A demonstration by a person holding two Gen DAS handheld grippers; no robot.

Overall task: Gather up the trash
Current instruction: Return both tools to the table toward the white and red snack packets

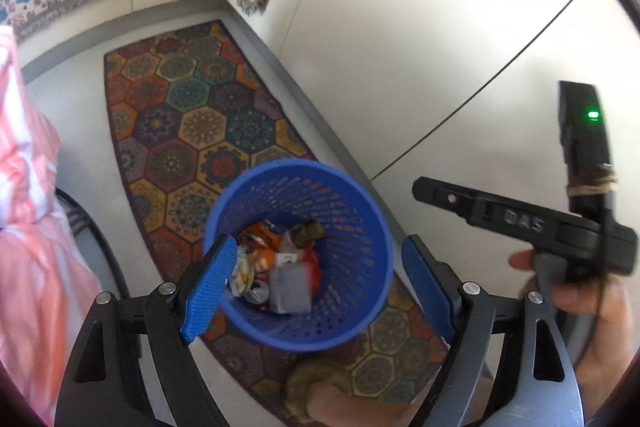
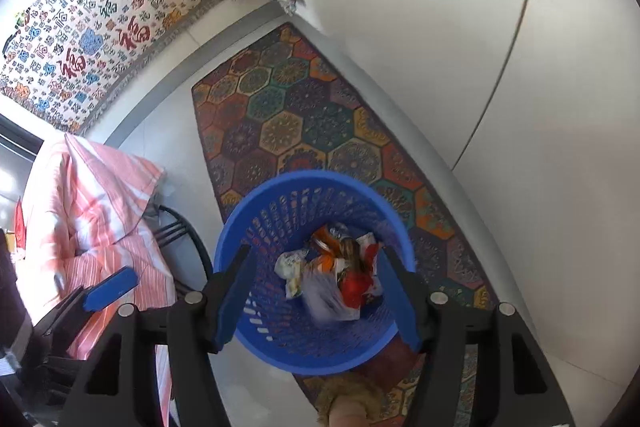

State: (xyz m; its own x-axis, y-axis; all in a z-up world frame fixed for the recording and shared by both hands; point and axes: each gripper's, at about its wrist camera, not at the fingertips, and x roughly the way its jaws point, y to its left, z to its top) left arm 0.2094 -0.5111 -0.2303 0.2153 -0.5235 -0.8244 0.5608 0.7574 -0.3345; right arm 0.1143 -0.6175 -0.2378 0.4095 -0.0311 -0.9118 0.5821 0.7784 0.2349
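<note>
Both grippers hang spread wide over the round blue perforated plastic waste basket [image 1: 300, 255], their blue pads holding nothing. The left gripper [image 1: 316, 291] straddles its near rim; the right gripper [image 2: 320, 297] does likewise. Below both, at 12 o'clock, crumpled wrappers and packets of trash [image 2: 336, 275] lie in the basket's bottom. The basket stands on a hexagon-patterned multicoloured rug [image 1: 188, 115], bare white wall [image 1: 420, 27] at 2 o'clock, pink striped bedding [image 2: 92, 211] at 9 o'clock.

Perforated blue plastic basket [image 1: 352, 227], woven patterned rug [image 1: 192, 115], crinkled glossy wrappers [image 2: 352, 279]
</note>
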